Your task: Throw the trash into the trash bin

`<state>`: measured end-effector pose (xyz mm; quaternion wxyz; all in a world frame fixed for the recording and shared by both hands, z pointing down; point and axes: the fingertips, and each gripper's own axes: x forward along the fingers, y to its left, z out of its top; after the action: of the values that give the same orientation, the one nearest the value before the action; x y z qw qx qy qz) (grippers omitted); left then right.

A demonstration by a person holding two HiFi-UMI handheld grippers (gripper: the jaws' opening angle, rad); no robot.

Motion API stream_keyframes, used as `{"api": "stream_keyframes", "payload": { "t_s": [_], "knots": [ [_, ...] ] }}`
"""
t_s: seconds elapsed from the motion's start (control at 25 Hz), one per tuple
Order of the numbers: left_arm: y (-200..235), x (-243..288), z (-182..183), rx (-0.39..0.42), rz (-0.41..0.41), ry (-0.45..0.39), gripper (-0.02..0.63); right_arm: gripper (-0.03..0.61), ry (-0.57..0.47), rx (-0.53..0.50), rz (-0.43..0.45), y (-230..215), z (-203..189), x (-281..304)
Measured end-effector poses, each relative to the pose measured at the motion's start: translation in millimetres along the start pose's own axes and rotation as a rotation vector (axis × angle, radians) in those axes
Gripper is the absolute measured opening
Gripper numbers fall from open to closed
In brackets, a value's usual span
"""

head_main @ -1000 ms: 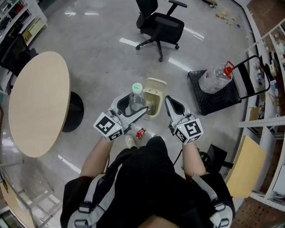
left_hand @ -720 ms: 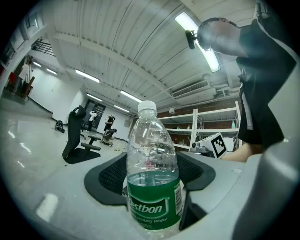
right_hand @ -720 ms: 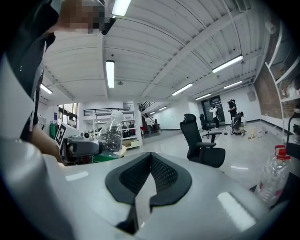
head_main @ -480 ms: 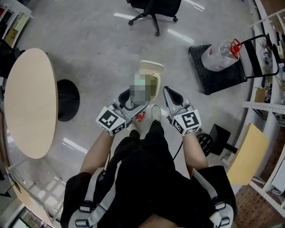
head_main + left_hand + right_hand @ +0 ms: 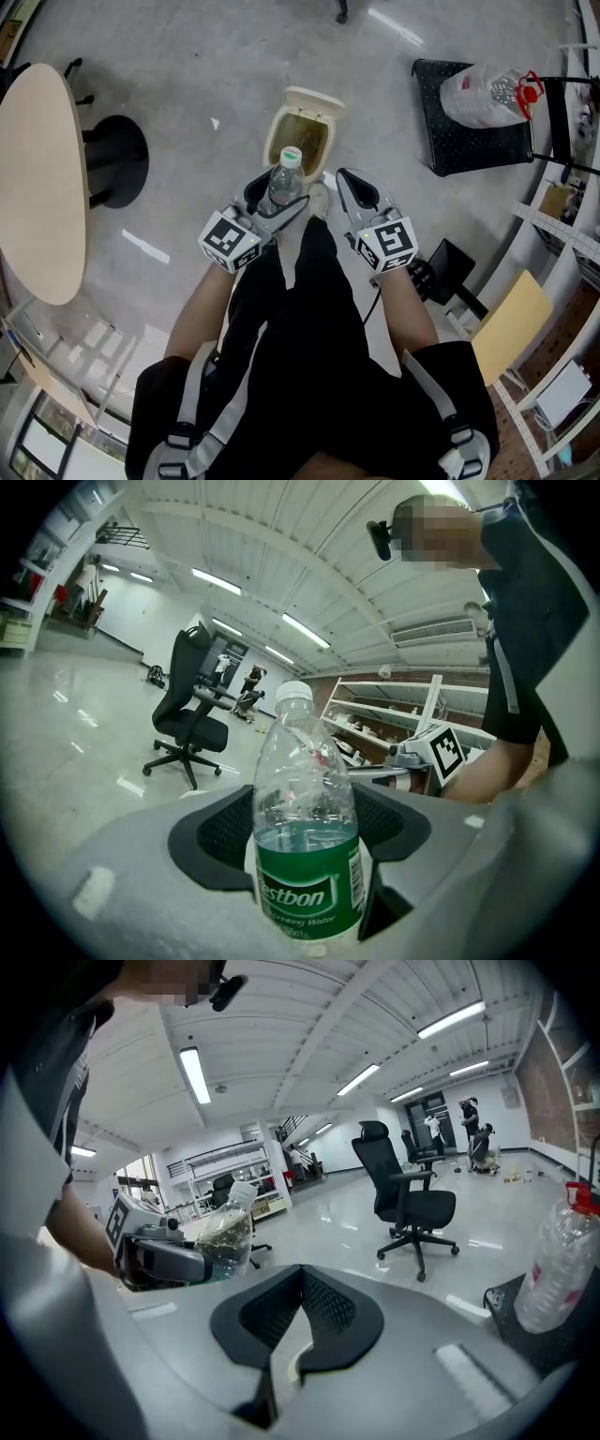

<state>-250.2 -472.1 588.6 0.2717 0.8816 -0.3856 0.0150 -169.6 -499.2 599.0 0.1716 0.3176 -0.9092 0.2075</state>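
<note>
My left gripper is shut on a clear plastic bottle with a white cap and a green label, held upright. In the left gripper view the bottle fills the gap between the dark pads. The bottle hangs over the near rim of a beige trash bin that stands on the floor with its lid tipped back. My right gripper hovers just right of the bin, its jaws shut with nothing in them. The right gripper view shows its pads meeting at the tip.
A round beige table stands at the left. A black cart with a big water jug sits at the upper right, beside shelving. A black office chair stands farther off. The person's legs and shoe are right behind the bin.
Both grippers have come down and forward toward the bin. The bottle, held throughout, now sits over the bin's near rim. The small red-labelled item by the foot is out of sight.
</note>
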Motion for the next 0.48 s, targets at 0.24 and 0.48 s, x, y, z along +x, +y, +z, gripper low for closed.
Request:
{"api": "stream_keyframes", "payload": {
  "t_s": [0.24,0.48],
  "knots": [
    [25.6,22.2,-44.1,-0.084,0.136,0.046,0.320,0.006,0.052,0.049,0.010,-25.2,-19.9,15.1],
    [51.5,45.7,-73.3,-0.078,0.232,0.088,0.322,0.006,0.163,-0.018,0.018,-40.9,-53.7,28.0]
  ]
}}
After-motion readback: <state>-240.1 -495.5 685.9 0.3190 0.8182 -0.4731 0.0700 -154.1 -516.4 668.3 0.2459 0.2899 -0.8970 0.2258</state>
